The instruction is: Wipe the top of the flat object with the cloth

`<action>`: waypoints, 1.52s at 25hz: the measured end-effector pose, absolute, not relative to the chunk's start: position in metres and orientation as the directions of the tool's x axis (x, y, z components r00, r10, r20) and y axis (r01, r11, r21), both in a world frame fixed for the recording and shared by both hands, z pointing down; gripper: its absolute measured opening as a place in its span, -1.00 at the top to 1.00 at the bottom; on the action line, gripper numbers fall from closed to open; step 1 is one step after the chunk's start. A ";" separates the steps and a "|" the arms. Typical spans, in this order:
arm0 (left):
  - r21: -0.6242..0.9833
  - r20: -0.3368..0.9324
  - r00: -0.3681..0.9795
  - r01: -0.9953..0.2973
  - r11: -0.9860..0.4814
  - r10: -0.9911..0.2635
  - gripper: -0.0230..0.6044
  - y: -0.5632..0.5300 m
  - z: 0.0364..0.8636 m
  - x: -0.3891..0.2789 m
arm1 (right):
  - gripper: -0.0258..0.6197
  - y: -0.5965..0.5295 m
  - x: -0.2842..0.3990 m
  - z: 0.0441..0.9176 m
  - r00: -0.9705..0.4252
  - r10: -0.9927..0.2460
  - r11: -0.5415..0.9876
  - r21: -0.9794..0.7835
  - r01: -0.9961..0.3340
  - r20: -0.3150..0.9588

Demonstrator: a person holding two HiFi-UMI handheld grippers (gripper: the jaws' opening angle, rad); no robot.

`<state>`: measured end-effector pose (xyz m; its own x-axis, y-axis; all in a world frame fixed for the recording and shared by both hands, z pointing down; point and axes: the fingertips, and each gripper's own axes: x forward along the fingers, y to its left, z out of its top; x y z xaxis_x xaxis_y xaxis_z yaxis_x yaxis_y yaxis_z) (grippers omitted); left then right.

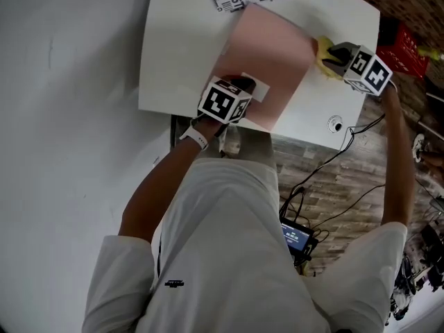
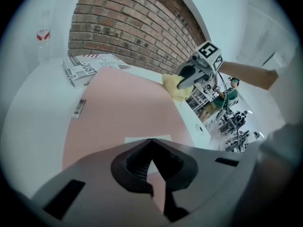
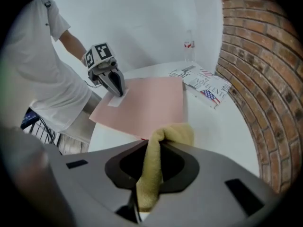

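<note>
While the left gripper, jaws drawn together, bears down on the pink flat object at its 7 o'clock edge, probably pinning it to the table, the right gripper clenches the yellow cloth. The cloth sits at the object's 3 o'clock corner, seemingly placed to begin a wiping stroke.
</note>
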<state>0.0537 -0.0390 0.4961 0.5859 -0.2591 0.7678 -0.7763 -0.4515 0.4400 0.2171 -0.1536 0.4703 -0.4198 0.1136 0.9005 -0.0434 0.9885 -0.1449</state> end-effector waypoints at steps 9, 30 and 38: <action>0.329 0.785 0.528 -0.799 -0.502 -0.325 0.88 -0.031 0.485 0.054 | 0.74 -0.172 0.134 0.412 -0.408 0.064 0.980 0.020 0.198 0.911; 0.387 0.781 0.536 -0.818 -0.425 -0.321 0.88 0.014 0.489 0.039 | 0.73 -0.225 -0.029 0.487 -0.057 0.000 0.505 0.049 0.862 0.998; 0.393 0.782 0.528 -0.831 -0.395 -0.333 0.88 0.012 0.491 0.034 | 0.75 -0.220 -0.024 0.506 0.136 0.006 0.462 -0.123 0.879 0.991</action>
